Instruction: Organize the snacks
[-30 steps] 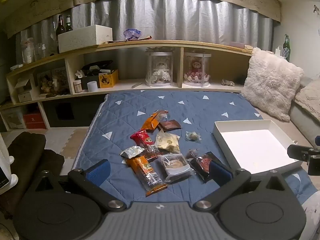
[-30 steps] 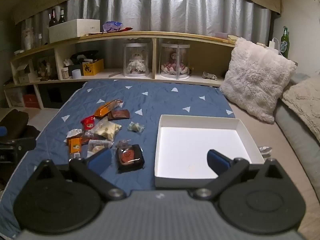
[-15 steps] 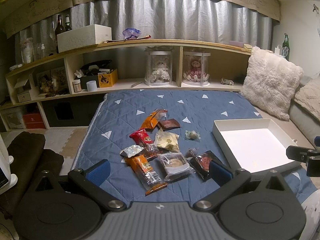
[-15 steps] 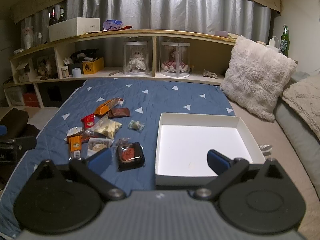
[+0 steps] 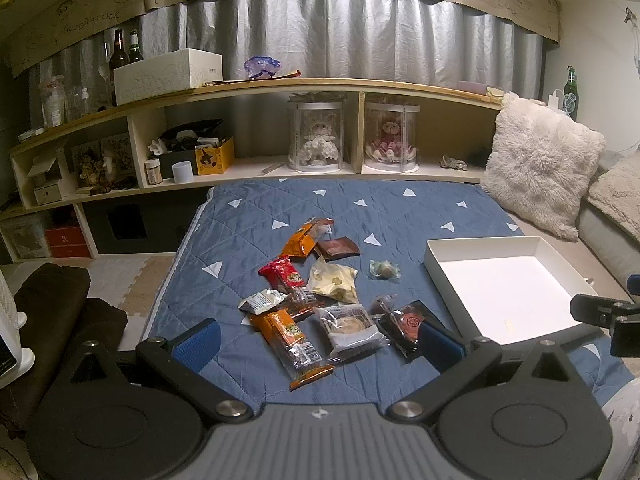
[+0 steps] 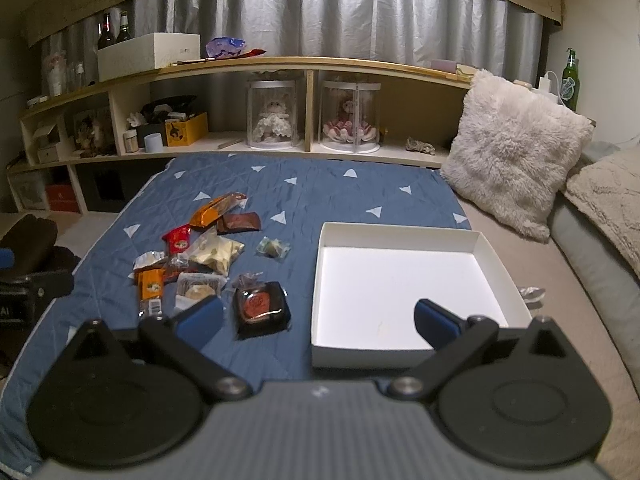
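Left gripper [image 5: 318, 344] held level, jaws spread wide, nothing between them. Blue pads at the finger ends: one at 9 o'clock of the gap [image 5: 197, 342], the other at 3 o'clock [image 5: 440, 347]. Black linkage arms angled inward from the two round hubs at the bottom of the left wrist view. Right gripper [image 6: 318, 318] likewise level and wide apart, empty, pads at 9 o'clock [image 6: 200, 318] and 3 o'clock [image 6: 436, 320]. Part of the right gripper's black body showing at 3 o'clock in the left wrist view; part of the left gripper's body at 9 o'clock in the right wrist view. Both clear of any contact.
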A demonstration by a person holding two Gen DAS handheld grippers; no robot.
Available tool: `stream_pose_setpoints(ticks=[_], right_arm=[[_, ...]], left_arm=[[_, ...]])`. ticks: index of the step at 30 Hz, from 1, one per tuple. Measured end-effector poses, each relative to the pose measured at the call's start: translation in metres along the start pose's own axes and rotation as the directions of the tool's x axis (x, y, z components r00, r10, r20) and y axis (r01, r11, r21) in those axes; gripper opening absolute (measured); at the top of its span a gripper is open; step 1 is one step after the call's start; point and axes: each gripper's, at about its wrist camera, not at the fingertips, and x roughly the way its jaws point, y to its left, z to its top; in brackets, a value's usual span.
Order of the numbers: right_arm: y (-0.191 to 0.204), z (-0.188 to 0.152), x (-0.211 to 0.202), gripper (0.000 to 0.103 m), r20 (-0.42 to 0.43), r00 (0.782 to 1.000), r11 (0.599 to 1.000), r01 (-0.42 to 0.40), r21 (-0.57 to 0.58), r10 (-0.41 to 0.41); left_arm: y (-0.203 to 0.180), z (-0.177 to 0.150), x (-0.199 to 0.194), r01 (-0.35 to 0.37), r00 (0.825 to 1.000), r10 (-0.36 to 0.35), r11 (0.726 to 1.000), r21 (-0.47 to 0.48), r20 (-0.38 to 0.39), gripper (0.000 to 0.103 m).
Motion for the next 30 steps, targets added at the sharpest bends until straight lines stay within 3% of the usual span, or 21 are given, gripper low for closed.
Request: stream_pose_setpoints(ticks=[30], right_arm=[[-0.0011,-0.0024,0.001,0.102,-0.005,1.0,1.0,-0.001,0.0,0.001]], left_arm=[[0.0,0.0001,0.0,0.001,1.0,-0.001,1.0,0.001,0.0,0.103]])
